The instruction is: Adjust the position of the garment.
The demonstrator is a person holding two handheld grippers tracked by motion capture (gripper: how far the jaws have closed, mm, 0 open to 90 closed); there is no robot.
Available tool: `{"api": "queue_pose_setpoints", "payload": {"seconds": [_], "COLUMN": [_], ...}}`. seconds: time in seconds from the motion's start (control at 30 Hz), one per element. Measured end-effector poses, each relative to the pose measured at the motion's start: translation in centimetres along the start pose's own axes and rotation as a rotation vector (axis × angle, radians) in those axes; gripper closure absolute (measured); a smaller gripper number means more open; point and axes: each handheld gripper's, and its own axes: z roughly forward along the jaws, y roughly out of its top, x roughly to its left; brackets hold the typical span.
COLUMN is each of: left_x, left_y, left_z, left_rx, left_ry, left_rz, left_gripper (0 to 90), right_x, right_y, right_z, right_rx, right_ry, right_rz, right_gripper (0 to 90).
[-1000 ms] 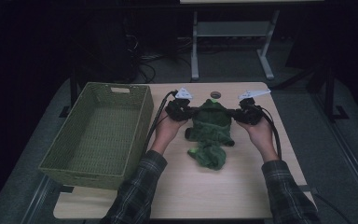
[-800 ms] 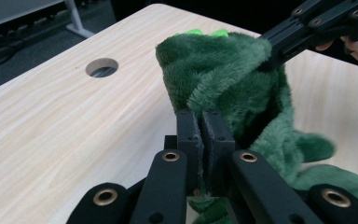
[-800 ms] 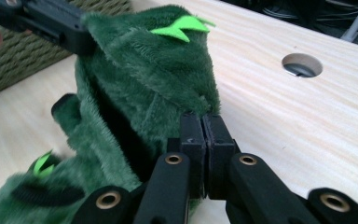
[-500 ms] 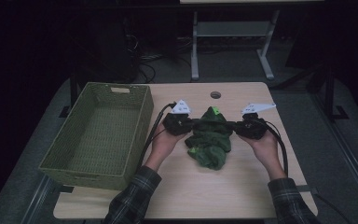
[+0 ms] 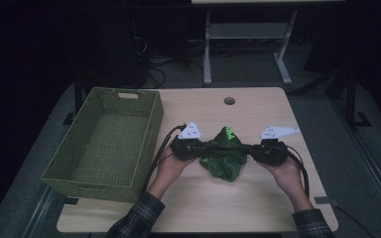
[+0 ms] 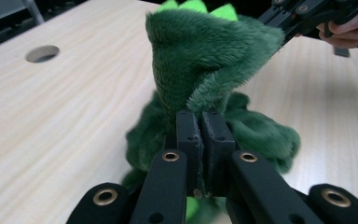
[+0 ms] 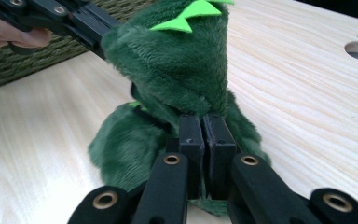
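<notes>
Pinching green plush (image 5: pixel 224 157) | both claws clamped on it | basket (image 5: pixel 110 139) left, apart

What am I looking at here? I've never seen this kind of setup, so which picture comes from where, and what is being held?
A person sits at a wooden table and holds a hand tool with two black jaws in each hand. The high view looks down from above. The other two pictures come from cameras riding on the tools, looking along their jaws. The left gripper and the right gripper are each shut on a side of a green plush toy, which has bright green spikes. In the gripper views its lower part seems to rest on the table. A woven green basket stands to the left, with nothing visible inside. A round hole lies farther back.
</notes>
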Motion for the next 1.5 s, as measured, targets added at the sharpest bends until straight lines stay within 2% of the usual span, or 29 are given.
{"api": "queue_pose_setpoints", "payload": {"seconds": [0.07, 0.17, 0.23, 0.33, 0.53, 0.63, 0.77, 0.87, 0.97, 1.07, 1.17, 1.37, 1.43, 1.5], "left_x": [-0.4, -1.3, -1.7, -2.2, -3.1, -3.5, -4.0, -4.4, -4.5, -4.6, -4.8, -5.4, -5.5, -5.4], "left_y": [-0.5, -1.2, -1.5, -2.0, -3.7, -4.5, -5.3, -5.6, -5.5, -5.2, -5.0, -5.0, -5.0, -4.8], "left_z": [0.0, 0.0, -0.1, -0.2, 0.0, 0.2, 0.7, 1.0, 0.8, 0.1, -0.6, -2.1, -2.6, -2.9], "left_rx": [0.004, 0.015, 0.018, 0.029, 0.071, 0.09, 0.125, 0.147, 0.132, 0.109, 0.094, 0.078, 0.071, 0.058], "left_ry": [-0.009, -0.026, -0.036, -0.046, -0.075, -0.089, -0.104, -0.11, -0.114, -0.119, -0.115, -0.1, -0.092, -0.093], "left_rz": [0.001, 0.002, 0.006, 0.012, 0.02, 0.023, 0.029, 0.042, 0.033, 0.017, 0.02, 0.022, 0.023, 0.016], "left_gripper": [86.6, 86.6, 86.6, 86.6, 86.6, 86.5, 86.5, 86.2, 82.8, 77.5, 73.5, 63.3, 62.9, 67.5], "right_x": [0.6, 1.3, 1.5, 2.0, 3.3, 3.7, 3.9, 4.2, 4.3, 4.3, 4.2, 4.3, 4.4, 4.3], "right_y": [-0.4, -1.1, -1.6, -2.2, -3.6, -4.1, -4.8, -5.3, -5.6, -5.6, -5.6, -5.9, -5.8, -5.4], "right_z": [-0.1, -0.3, -0.4, -0.6, -0.5, -0.5, -0.2, 0.0, -0.1, -0.8, -1.5, -2.6, -2.8, -3.0], "right_rx": [0.022, 0.012, 0.026, 0.015, 0.081, 0.084, 0.127, 0.136, 0.139, 0.111, 0.102, 0.092, 0.085, 0.074], "right_ry": [0.013, 0.015, 0.031, 0.038, 0.04, 0.039, 0.043, 0.047, 0.053, 0.054, 0.054, 0.048, 0.043, 0.038], "right_rz": [-0.011, -0.028, -0.017, -0.021, -0.039, -0.053, -0.055, -0.057, -0.049, -0.036, -0.029, -0.015, -0.014, -0.015], "right_gripper": [86.7, 86.5, 86.3, 86.0, 85.1, 85.2, 85.0, 84.2, 77.2, 73.3, 71.1, 71.6, 73.6, 76.5]}}
